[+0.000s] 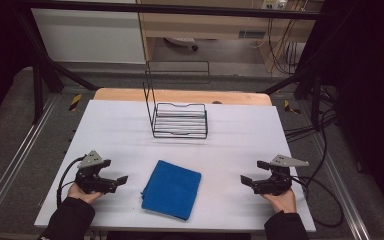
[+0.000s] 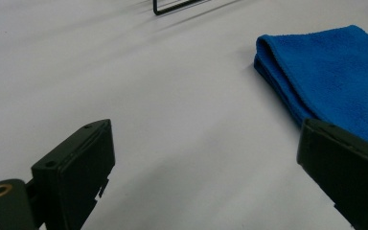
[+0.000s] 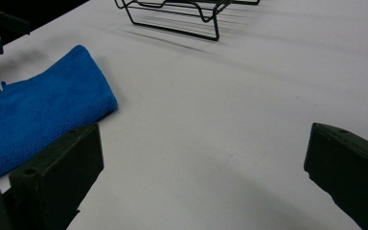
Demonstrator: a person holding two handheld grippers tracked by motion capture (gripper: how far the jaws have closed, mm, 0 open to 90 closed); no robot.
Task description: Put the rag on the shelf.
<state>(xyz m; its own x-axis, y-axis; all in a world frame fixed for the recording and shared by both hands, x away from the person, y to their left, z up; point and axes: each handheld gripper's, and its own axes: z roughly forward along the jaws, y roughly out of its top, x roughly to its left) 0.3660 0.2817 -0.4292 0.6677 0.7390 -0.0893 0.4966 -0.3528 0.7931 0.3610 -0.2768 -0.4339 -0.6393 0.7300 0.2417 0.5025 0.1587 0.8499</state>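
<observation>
**A:** What sits at the far left of the table?

**B:** In the high view, the left gripper (image 1: 114,171) rests low near the front left part of the white table (image 1: 240,135), held by a hand in a dark sleeve that comes in from the bottom edge. A black cable loops from it. Its jaws stand wide apart with nothing between them; in the left gripper view only bare tabletop lies in the gap.

**A:** And moving toward the middle?

**B:** A folded blue towel (image 1: 172,188) lies flat on the table near the front edge, between the two grippers and apart from both. It is turned slightly, so its corners point a little off the table's edges. In the left gripper view its folded edge shows at the upper right, close to one jaw but not touching it.

**A:** Anything behind it?

**B:** Yes. A black wire rack (image 1: 179,119) stands farther back at the table's centre, well apart from the towel. It has a low slatted base and a tall wire frame rising at its rear left.

**A:** And on the right?

**B:** The right gripper (image 1: 251,172) rests near the front right, also in a sleeved hand, with its jaws released and empty. In the right gripper view the towel lies at the left, beside one jaw, and the rack sits at the top.
</observation>
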